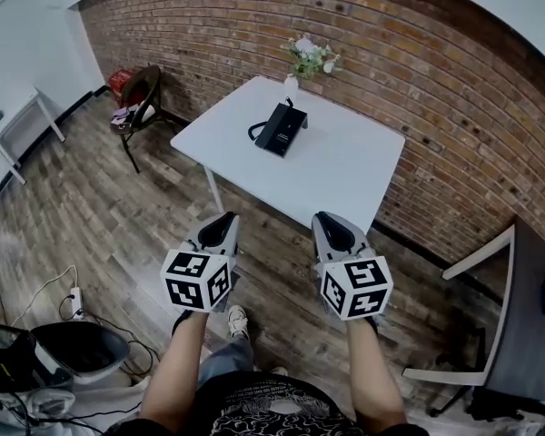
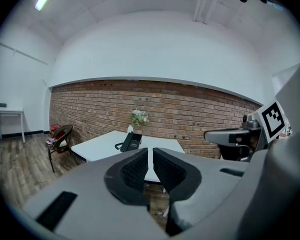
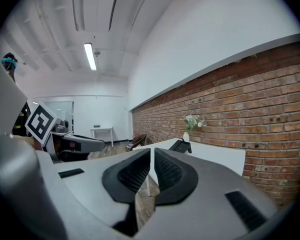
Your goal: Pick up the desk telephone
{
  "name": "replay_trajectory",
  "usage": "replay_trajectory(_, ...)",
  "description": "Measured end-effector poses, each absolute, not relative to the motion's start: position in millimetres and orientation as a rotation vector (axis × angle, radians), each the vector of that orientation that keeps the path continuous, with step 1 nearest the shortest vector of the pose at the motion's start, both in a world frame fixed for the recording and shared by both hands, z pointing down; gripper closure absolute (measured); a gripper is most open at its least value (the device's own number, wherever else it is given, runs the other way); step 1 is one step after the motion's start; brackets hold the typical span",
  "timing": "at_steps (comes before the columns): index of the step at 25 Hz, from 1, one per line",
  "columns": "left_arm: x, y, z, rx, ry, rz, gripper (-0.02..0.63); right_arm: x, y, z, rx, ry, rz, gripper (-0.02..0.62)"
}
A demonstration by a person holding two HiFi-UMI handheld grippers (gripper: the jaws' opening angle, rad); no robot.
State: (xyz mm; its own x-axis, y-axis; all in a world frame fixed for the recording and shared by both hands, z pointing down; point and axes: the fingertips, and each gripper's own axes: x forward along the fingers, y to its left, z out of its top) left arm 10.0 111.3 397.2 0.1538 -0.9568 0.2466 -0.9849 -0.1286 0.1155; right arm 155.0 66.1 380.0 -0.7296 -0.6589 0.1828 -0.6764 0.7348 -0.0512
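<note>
head view: desk telephone (image 1: 281,128) on table (image 1: 345,166)

Open wood floor (image 1: 100,207) leads to the white counter (image 1: 345,171), whose near half is bare; a flower vase (image 1: 291,87) stands just behind the telephone (image 1: 282,127), a chair (image 1: 141,98) off its left end

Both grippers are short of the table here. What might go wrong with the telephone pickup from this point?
1. The left gripper and right gripper are both shut and empty; they must open before reaching the desk telephone, or they may push it across the table.
2. The vase of flowers stands close behind the telephone; a long reach might tip it.
3. Its cord loops out at one side; lifting could snag it.
</note>
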Motion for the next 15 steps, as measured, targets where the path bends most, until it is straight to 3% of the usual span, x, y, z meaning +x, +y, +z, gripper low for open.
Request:
replay_trajectory(4,-7.9,78.1,404.3,2.201,-1.848,0.153,0.548,135.8,36.2,383.7,1.098,-2.769,0.170,0.592)
replay_trajectory(11,-54.4,6.9,412.2,2.230,-1.750,0.146,0.524,88.7,-25.7,387.7,1.148,-2.712,0.177,0.590)
replay_trajectory(15,-77.2,-32.9,415.3,2.270,-1.667,0.164,0.507,61.7,-59.2,385.9,1.190,-2.683,0.191,0.551)
